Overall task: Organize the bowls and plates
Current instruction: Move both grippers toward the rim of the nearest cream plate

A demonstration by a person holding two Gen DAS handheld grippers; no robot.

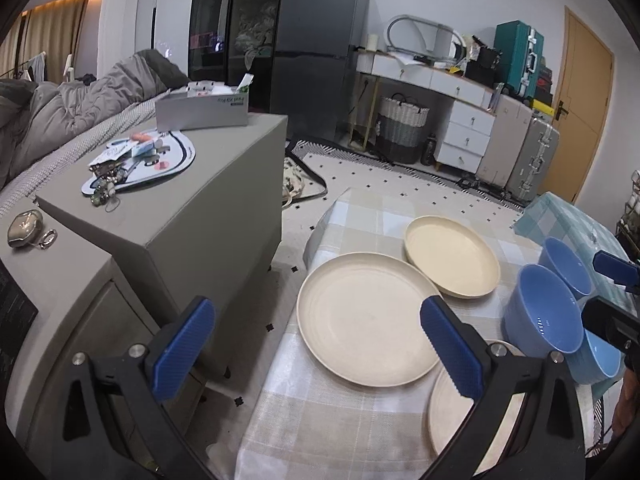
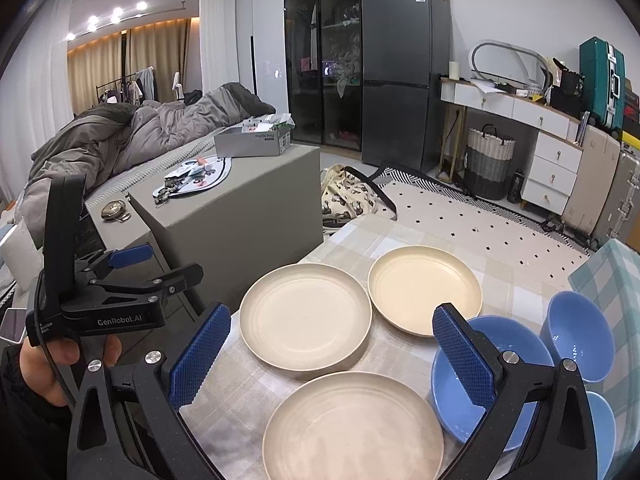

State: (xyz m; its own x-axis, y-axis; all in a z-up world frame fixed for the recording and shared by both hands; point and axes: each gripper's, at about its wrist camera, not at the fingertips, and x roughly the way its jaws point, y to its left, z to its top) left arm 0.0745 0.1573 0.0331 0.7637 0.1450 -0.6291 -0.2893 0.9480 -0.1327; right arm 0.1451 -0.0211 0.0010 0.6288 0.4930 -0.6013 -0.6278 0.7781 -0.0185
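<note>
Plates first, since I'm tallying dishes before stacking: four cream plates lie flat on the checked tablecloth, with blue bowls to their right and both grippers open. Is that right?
Not quite: there are three cream plates, not four, as the right wrist view shows. The rest holds: they lie flat on the checked tablecloth, blue bowls sit to their right, and the left gripper and right gripper are open.

Checked tablecloth (image 2: pixel 404 236) under plates (image 2: pixel 304 316), bowls (image 2: pixel 576 332).

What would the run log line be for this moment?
left gripper: open, empty | right gripper: open, empty | three plates, three blue bowls: unstacked on table
</note>
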